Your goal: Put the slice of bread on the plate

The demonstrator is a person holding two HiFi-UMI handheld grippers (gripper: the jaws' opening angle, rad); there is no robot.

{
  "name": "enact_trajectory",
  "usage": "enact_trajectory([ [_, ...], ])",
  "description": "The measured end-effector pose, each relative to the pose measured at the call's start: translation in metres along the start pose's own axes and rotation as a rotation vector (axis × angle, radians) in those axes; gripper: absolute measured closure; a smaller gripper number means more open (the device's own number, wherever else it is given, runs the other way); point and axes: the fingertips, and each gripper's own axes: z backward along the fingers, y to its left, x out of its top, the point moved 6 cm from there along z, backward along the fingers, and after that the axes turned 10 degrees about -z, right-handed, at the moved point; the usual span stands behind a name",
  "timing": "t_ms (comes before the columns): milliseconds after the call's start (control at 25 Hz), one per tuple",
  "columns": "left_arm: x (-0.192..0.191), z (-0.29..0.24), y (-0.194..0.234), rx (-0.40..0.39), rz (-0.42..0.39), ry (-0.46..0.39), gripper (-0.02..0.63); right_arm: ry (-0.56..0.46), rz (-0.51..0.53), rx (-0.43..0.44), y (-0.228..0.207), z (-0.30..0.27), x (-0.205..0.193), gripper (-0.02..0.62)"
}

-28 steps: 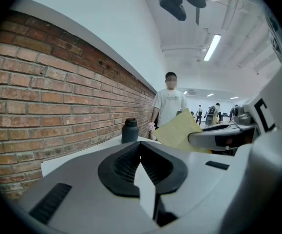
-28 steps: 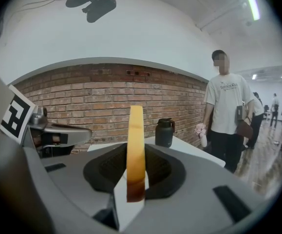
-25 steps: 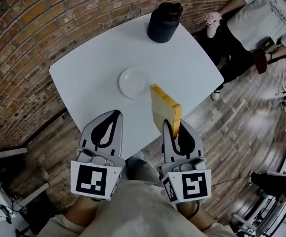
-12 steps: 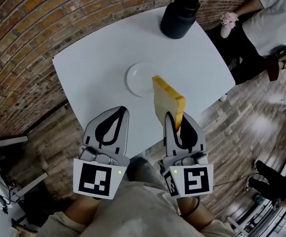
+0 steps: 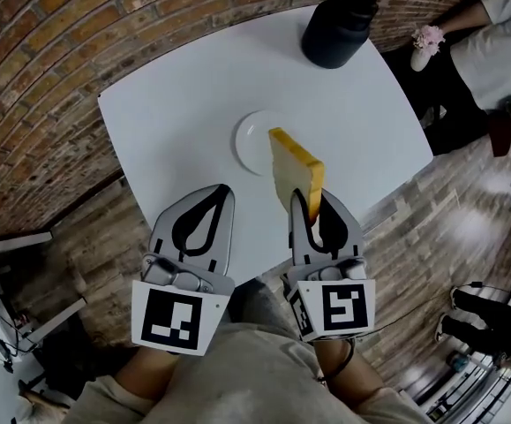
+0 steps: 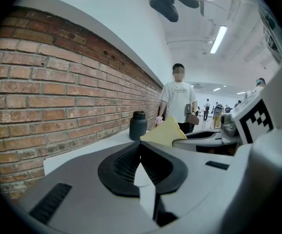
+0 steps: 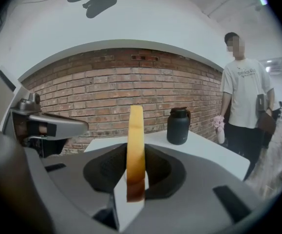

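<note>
A yellow slice of bread [image 5: 295, 173] stands on edge in my right gripper [image 5: 305, 207], which is shut on its lower end. In the right gripper view the slice of bread [image 7: 135, 145] rises upright between the pads of the right gripper [image 7: 132, 182]. The small white plate [image 5: 253, 141] lies on the white table [image 5: 176, 104]; in the head view the bread's far end overlaps the plate's right rim. My left gripper [image 5: 222, 189] hovers over the table's near edge, shut and empty; its tips meet in the left gripper view [image 6: 141, 144].
A black jug [image 5: 339, 29] stands at the table's far right corner. A person in a white shirt [image 5: 502, 42] stands beyond that corner, next to a small vase of pink flowers [image 5: 427, 41]. A brick wall [image 5: 34, 78] runs along the table's left side.
Both grippers have moved forward and sunk a little over the table. The bread's far end is now closer to the plate, overlapping its right rim.
</note>
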Motion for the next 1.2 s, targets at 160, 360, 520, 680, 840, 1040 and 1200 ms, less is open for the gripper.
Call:
enact_trajectory([
  [160, -0.001, -0.007, 0.003, 0.004, -0.002, 0.011, 0.597, 0.016, 0.005, 0.007, -0.003, -0.014, -0.003, 0.500],
  [360, -0.001, -0.017, 0.004, 0.007, -0.002, 0.021, 0.597, 0.031, 0.011, 0.014, -0.009, -0.029, -0.007, 0.500],
  [520, -0.001, -0.021, 0.006, 0.008, -0.001, 0.025, 0.597, 0.047, 0.013, 0.022, -0.010, -0.037, -0.012, 0.500],
  [680, -0.002, -0.024, 0.007, 0.010, -0.001, 0.032, 0.597, 0.065, 0.009, 0.023, -0.011, -0.046, -0.020, 0.500],
  [840, -0.004, -0.027, 0.008, 0.011, 0.001, 0.040, 0.597, 0.085, 0.007, 0.028, -0.011, -0.057, -0.027, 0.500],
  [1040, -0.006, -0.030, 0.011, 0.011, 0.005, 0.043, 0.597, 0.100, 0.006, 0.043, -0.008, -0.069, -0.034, 0.500],
  [1200, -0.007, -0.032, 0.013, 0.010, 0.006, 0.045, 0.597, 0.110, 0.005, 0.051, -0.007, -0.080, -0.038, 0.500],
])
